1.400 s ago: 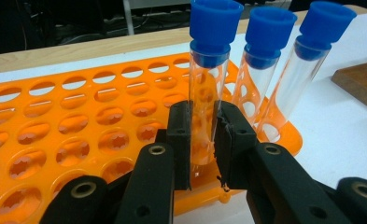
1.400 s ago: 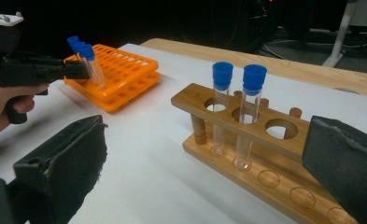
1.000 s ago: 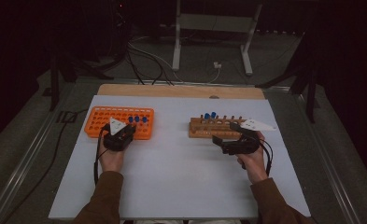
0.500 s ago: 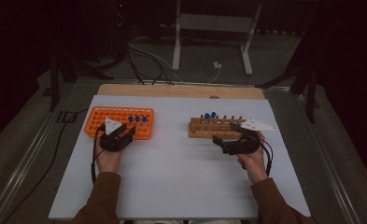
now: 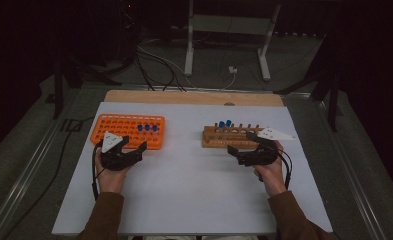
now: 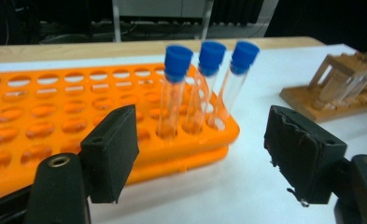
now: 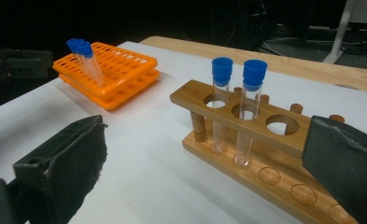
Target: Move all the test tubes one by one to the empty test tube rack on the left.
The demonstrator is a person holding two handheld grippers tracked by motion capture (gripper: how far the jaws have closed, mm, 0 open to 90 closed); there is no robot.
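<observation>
An orange tube rack [image 5: 119, 126] lies at the left of the white mat, with three clear blue-capped tubes [image 5: 147, 128] upright in its right end. My left gripper [image 5: 132, 143] stands open just in front of that rack. In the left gripper view the three tubes [image 6: 204, 88] stand beyond the gap of the open left gripper [image 6: 207, 158]. A wooden rack [image 5: 219, 140] at the right holds two blue-capped tubes [image 5: 225, 123]. My right gripper [image 5: 241, 142] is open at its front edge. In the right gripper view the wooden rack [image 7: 265, 140] and its two tubes [image 7: 237, 102] are ahead of the open right gripper [image 7: 204, 163].
The white mat [image 5: 189, 195] covers a wooden table [image 5: 184, 96]. Most holes of the orange rack [image 6: 45, 107] and several in the wooden rack are vacant. Cables and a metal stand [image 5: 224, 30] sit on the floor behind the table.
My left gripper has drifted a little to the left and back toward the person, away from the tubes. The right gripper has stayed where it was.
</observation>
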